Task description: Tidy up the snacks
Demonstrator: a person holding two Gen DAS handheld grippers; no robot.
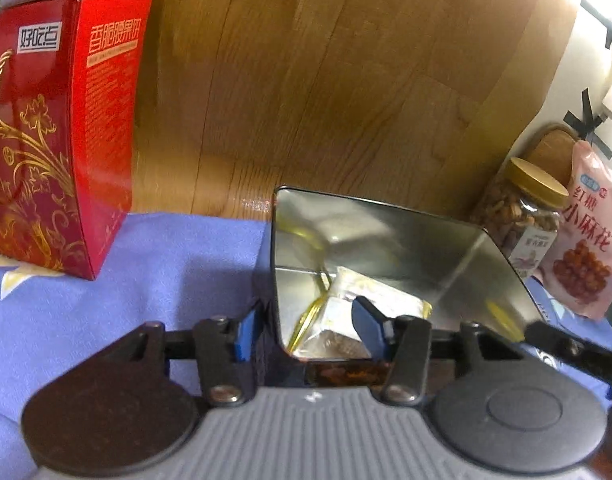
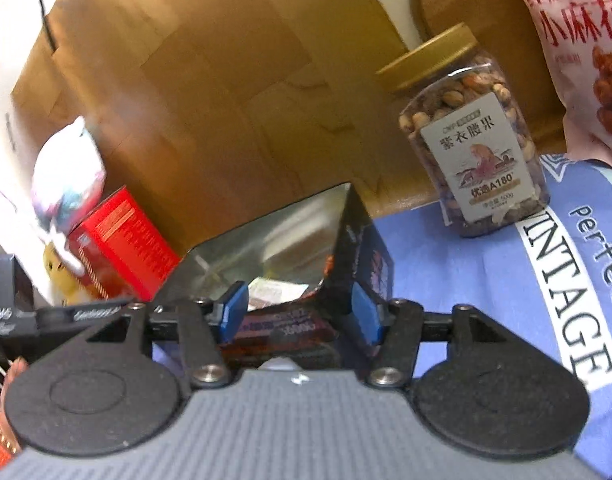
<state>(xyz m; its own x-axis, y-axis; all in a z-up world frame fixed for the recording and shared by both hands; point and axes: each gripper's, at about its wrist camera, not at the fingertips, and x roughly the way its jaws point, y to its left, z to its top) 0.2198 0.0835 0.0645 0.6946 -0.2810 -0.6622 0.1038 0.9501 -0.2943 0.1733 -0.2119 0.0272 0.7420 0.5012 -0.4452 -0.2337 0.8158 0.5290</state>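
tin (image 1: 386, 236): open metal box on the blue cloth (image 1: 125, 320), near edge right under both grippers; a few wrapped snacks lie in its bottom
tin handling: stiff thin sheet metal, shiny and likely slippery; light, so it may slide on the cloth if pushed; best held by pinching a side wall at the rim
packets (image 1: 370, 308): small clear and foil wrappers inside the tin; light, soft, crinkly, contents probably brittle; take by the body or a sealed edge, gently
left gripper (image 1: 306, 328): jaws part spread, straddling the tin's left wall, one finger outside, one inside; pads seem not to press on it
right gripper (image 2: 299, 312): jaws spread wide over the tin's right side; a dark packet (image 2: 281, 324) lies between the fingers, pinched or not I cannot tell
jar (image 2: 466, 140): nuts, gold lid, upright on the cloth well right of the tin; rigid, heavier, smooth; grasp around the body
pink bag (image 1: 590, 240): behind the jar, soft and puffy
red box (image 1: 61, 132): upright at the left, stiff card with a cord handle
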